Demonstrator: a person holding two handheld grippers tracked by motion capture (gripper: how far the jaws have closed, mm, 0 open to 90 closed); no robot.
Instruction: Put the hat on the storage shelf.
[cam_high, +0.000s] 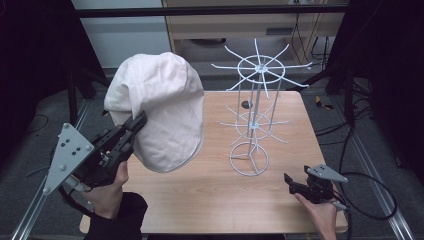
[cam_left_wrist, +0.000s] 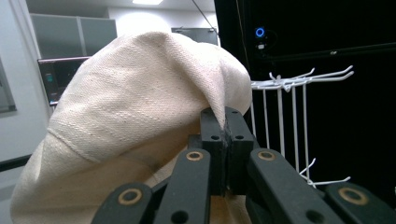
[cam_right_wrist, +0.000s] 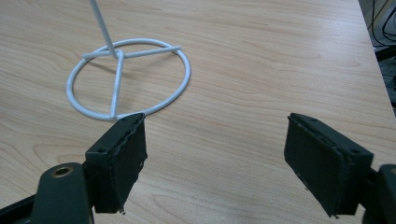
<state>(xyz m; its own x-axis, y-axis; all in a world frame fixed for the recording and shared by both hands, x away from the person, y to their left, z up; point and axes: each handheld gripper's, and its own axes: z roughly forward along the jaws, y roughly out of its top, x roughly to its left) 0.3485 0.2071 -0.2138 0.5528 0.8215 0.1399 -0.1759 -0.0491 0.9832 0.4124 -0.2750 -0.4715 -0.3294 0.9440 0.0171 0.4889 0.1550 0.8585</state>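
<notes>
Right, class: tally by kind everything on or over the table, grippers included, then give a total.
Hats: 1, the cream hat
Wire racks: 1, the white rack
Grippers: 2, the left gripper and the right gripper
Total: 4

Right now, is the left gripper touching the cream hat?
Touching. The left gripper view shows the left gripper with jaws shut on a fold of the cream hat.
</notes>
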